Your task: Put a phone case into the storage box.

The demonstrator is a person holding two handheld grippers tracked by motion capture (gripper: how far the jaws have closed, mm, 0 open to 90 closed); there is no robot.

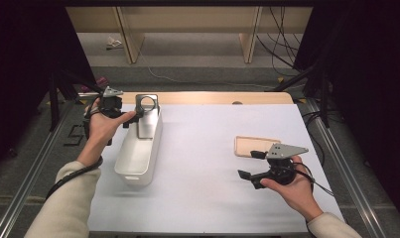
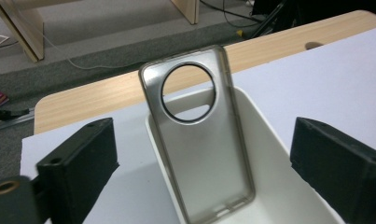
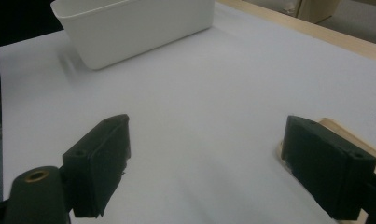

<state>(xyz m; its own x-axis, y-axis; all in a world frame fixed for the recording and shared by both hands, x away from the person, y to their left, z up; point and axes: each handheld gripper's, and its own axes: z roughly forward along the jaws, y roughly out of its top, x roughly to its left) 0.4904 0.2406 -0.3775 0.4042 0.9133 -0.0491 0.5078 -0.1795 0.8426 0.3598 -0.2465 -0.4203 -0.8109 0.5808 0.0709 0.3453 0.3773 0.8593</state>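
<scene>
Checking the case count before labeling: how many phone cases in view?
2. A clear phone case stands upright in the white bin; a tan phone case lies flat by the right gripper. Bin interior partly hidden.

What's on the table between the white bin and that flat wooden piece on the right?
Nothing. In the high view the white sheet lies bare between the bin and the wooden piece; the right gripper sits just beside the wood.

**Bright sheet, dark surroundings**

Overhead light is falling evenly on the white table sheet (image 1: 212, 163), while black side curtains are swallowing the edges. The white plastic bin (image 1: 138, 148) is casting a soft shadow; close black jaws are looking blurred.
</scene>
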